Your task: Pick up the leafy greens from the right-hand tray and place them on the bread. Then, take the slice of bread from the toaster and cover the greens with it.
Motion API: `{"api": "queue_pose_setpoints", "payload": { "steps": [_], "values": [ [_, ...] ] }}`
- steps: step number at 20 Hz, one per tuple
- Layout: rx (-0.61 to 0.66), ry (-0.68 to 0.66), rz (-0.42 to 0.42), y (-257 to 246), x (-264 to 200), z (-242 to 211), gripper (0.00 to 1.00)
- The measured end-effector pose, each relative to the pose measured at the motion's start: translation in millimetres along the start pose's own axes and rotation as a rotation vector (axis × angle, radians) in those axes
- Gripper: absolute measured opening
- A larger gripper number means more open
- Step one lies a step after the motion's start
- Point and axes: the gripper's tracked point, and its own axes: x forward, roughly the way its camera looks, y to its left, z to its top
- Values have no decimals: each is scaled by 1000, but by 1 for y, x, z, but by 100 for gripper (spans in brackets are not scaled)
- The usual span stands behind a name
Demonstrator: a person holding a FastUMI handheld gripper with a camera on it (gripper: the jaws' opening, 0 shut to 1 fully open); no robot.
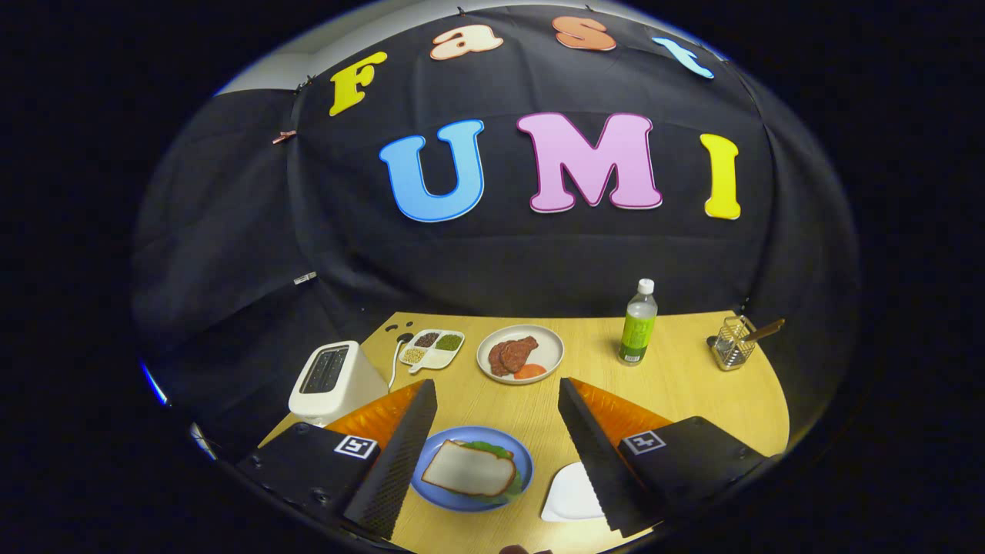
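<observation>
**benchrat:** Closest thing in: the gripper [497, 431], fingers spread wide with nothing between them, hanging over the blue plate [431, 492]. On that plate a slice of bread [469, 471] sits flat on the leafy greens [483, 448], with green frill poking out past the far crust and the right edge. Looks to me like the covering is already done.

**toastfan:** Agreed. How would that bread handle if it needed a nudge?

**benchrat:** My guess is light and fairly stiff, with a pale matte face and a tan crust. I'd pinch it across the crust edges, not the flat. The greens look soft and floppy, so they'd slide if the slice got dragged.

**toastfan:** Walk me across the table?

**benchrat:** Far left is the toaster [332, 381], a white, glossy, rounded box with dark slots; I can't tell whether anything's in them. Next is a white divided dish [432, 348] holding grainy stuff, then a round pale plate [520, 354] with reddish-brown slices and something orange. Near the right finger sits the white tray [571, 492], smooth with a curvy rim. Beyond it is a clear bottle [638, 323] with a green label, and far right a wire holder [731, 342] with a wooden handle sticking out. The table [677, 385] has a light wood grain.
</observation>
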Motion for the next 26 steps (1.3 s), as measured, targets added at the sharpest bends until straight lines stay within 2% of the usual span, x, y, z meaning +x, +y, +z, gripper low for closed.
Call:
{"api": "queue_pose_setpoints", "payload": {
  "steps": [4,11,16,26],
  "values": [
    [-33,-69,-13,-2,-19,30,99],
    [-156,-220,-110,-20,-63,76,99],
    [-151,-284,-132,-15,-89,85,98],
    [-206,-311,-145,-4,-113,81,98]
  ]
}}
